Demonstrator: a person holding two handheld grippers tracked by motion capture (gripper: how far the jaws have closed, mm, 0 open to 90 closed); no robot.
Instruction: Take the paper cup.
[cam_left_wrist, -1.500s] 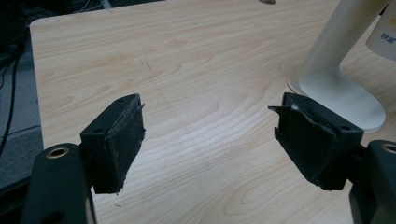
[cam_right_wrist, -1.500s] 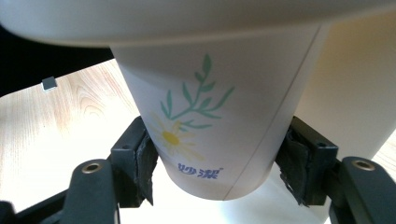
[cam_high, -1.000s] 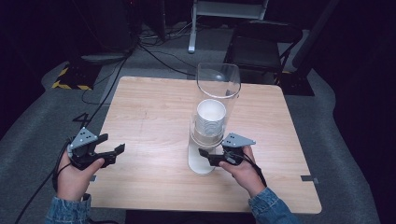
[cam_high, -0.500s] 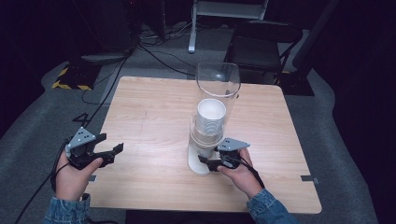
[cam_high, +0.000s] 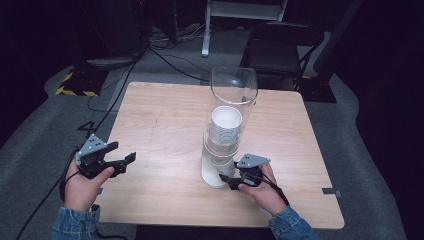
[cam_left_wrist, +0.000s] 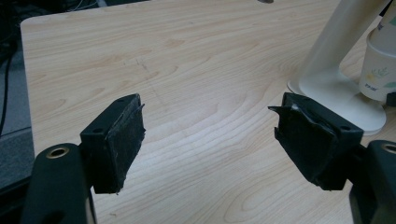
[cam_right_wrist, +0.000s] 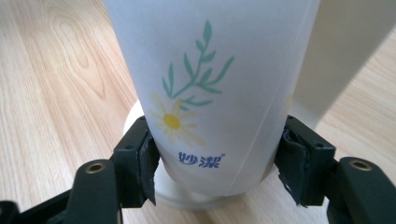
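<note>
We had the right gripper (cam_right_wrist: 217, 161) clamped on the bottom paper cup (cam_right_wrist: 212, 88), which stood upright between its jaws under the dispenser (cam_high: 220, 170), long axis running straight down, while the left gripper (cam_left_wrist: 210, 144) sat spread and empty, well off to the side

Cup dispenser (cam_high: 220, 172) mid-table (cam_high: 160, 125), cups (cam_high: 226, 125) stacked in tube.

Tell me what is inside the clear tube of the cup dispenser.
Inside the clear tube sits a stack of white paper cups, the top one's open mouth visible. How many cups are nested below it cannot be counted. The right gripper clamps the bottom cup.
</note>
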